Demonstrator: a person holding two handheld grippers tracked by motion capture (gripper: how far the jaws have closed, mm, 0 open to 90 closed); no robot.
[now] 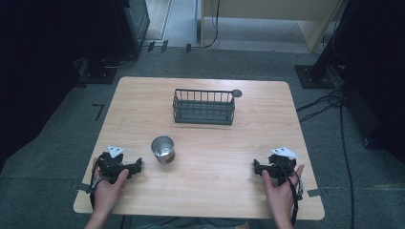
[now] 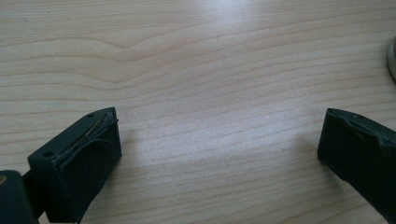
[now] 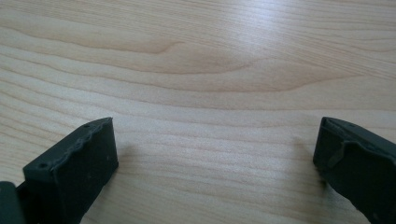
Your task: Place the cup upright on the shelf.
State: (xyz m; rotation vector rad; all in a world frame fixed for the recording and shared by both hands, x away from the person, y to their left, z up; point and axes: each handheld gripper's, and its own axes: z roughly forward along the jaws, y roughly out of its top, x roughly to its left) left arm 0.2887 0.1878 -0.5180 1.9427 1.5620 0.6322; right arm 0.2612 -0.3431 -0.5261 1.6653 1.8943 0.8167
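Note:
A shiny metal cup (image 1: 163, 148) stands upright on the wooden table (image 1: 205, 191), left of centre. A dark wire basket (image 1: 204, 107) sits farther back, near the middle. My left gripper (image 1: 139, 165) rests on the table at the front left, just left of the cup, held by a hand. Its jaws stand wide apart in the left gripper view (image 2: 219, 154) with bare wood between them; the cup's rim (image 2: 392, 60) peeks in at the right edge. My right gripper (image 1: 256, 167) rests at the front right, open too (image 3: 217, 154), with nothing between its jaws.
A small dark round disc (image 1: 237, 93) lies beside the basket's back right corner. Cables (image 1: 329, 102) run on the grey floor to the right of the table, and dark equipment stands at the back left and right.

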